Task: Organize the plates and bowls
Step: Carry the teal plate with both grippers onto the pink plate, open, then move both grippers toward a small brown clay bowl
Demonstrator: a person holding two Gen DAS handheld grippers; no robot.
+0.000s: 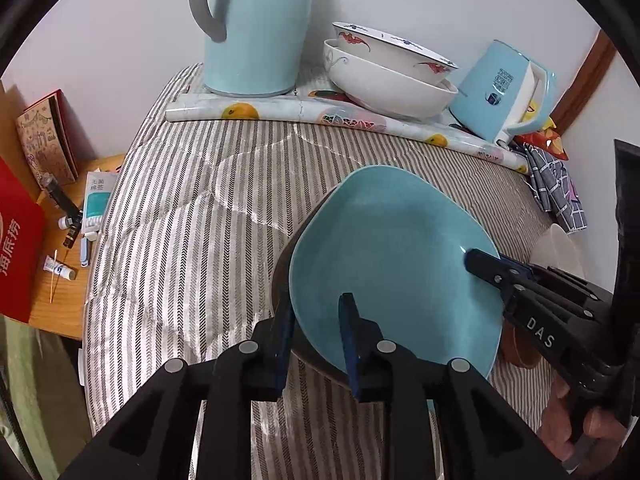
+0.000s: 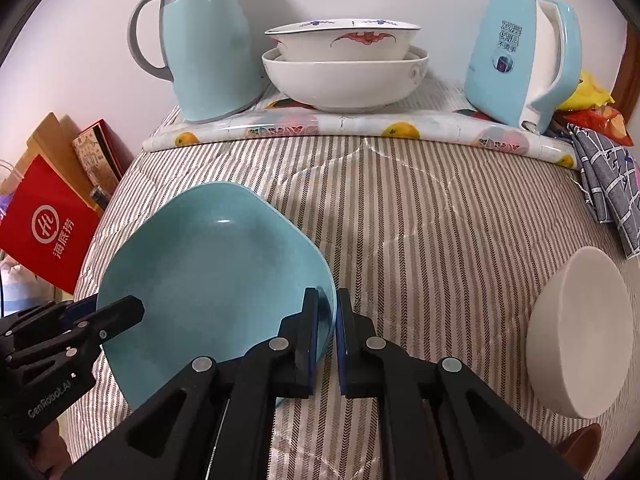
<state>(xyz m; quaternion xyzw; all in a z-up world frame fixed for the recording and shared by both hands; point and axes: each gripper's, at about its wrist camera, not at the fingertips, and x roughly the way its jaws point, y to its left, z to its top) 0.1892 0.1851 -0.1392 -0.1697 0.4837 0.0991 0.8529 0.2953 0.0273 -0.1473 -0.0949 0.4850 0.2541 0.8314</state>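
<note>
- The teal plate [image 1: 392, 256] is held tilted just above the striped cloth [image 1: 208, 216] that covers the bench, its glazed face turned up and its dark underside showing along the near-left edge.
- The left hand-held gripper [image 1: 316, 340] is clamped on the plate's rim, one blue-padded finger over the glazed face and the other under the dark underside.
- The right hand-held gripper [image 2: 327, 320] is clamped on the opposite rim, its two pads pressed to either side of the thin edge; in the left wrist view it reaches in from the right.
- An off-white bowl [image 2: 580, 332] lies tipped on its side on the striped cloth, to the right of the plate and apart from it.
- At the back, on a fruit-print mat [image 2: 360, 126], two nested white bowls [image 2: 344, 76] stand upright; the upper one bears red bat figures and a blue rim pattern.
- A pale blue jug [image 2: 204, 48] with a grey handle stands left of those bowls, and a pale blue electric kettle [image 2: 520, 56] stands to their right.
- A grey checked cloth [image 2: 608, 176] lies bunched at the right edge of the bench.
- A red bag [image 2: 48, 228] stands off the left edge.
</note>
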